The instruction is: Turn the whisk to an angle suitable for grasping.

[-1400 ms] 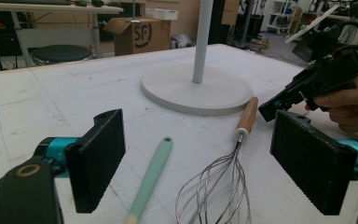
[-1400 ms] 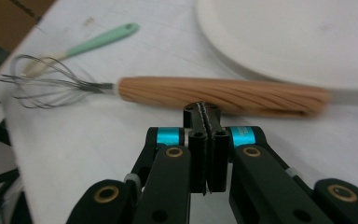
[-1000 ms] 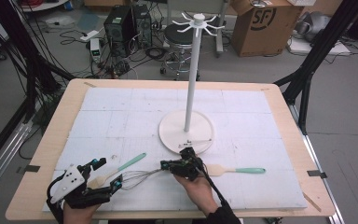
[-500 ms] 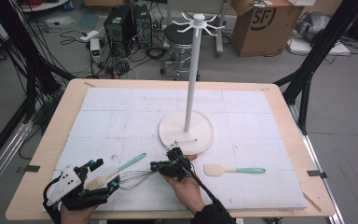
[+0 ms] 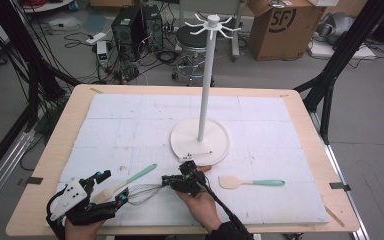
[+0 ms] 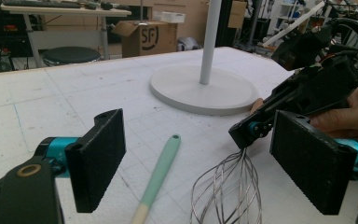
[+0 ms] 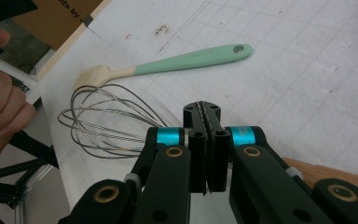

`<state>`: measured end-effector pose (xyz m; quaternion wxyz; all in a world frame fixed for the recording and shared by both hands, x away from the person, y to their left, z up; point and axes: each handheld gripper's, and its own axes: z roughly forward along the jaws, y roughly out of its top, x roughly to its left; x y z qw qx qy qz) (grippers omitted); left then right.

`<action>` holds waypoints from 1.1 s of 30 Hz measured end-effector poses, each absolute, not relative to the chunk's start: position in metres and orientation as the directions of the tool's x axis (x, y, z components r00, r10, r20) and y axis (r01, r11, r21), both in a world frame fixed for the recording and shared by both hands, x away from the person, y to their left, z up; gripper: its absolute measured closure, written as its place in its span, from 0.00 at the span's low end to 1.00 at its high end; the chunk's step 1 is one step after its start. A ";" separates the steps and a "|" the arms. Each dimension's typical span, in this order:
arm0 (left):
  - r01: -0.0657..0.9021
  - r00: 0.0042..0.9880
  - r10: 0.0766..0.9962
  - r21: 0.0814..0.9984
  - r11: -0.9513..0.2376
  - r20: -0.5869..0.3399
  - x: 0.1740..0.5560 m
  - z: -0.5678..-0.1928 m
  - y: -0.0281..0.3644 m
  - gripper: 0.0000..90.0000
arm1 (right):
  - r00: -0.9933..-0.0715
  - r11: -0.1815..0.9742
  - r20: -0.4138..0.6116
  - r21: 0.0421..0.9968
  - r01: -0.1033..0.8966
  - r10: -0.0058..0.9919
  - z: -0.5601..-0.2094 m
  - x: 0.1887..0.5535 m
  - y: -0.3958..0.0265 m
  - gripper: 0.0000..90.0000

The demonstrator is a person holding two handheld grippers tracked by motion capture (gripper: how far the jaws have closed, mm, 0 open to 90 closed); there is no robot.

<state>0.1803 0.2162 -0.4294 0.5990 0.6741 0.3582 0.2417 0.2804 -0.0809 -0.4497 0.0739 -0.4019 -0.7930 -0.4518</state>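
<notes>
White foam mat (image 5: 130, 125) is covering my wood table (image 5: 65, 135); workshop w/ cables behind. I am seeing 1 stand (image 5: 200, 140), 1 whisk (image 5: 142, 192), 2 green-handled tools: brush (image 5: 125, 182) at 8 o'clock, spatula (image 5: 250, 182) at 4. My left gripper (image 6: 205, 172) is standing wide open, holding nothing; right gripper (image 7: 206, 149) is pressing jaws together; if on whisk, cannot tell.

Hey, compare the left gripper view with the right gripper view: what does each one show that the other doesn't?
Left gripper view: the white stand's round base and pole, plus the left claw with its jaws wide open. Right gripper view: the brush's cream bristle head, and a close look along the right claw, whose jaws are pressed together. Shared: the wire whisk and the brush's mint-green handle, both lying on the white table cover.
</notes>
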 end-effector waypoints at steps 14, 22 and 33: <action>0.191 0.628 0.772 0.981 -0.032 -0.097 0.181 -0.429 0.216 0.21 | -0.664 0.254 0.488 0.664 0.704 0.566 -0.450 0.272 -0.089 1.00; 0.191 0.627 0.773 0.981 -0.033 -0.096 0.180 -0.430 0.216 0.21 | -0.667 0.266 0.476 0.661 0.702 0.574 -0.453 0.268 -0.089 1.00; 0.191 0.627 0.773 0.981 -0.034 -0.095 0.181 -0.430 0.216 0.21 | -0.663 0.259 0.478 0.663 0.702 0.576 -0.455 0.267 -0.092 1.00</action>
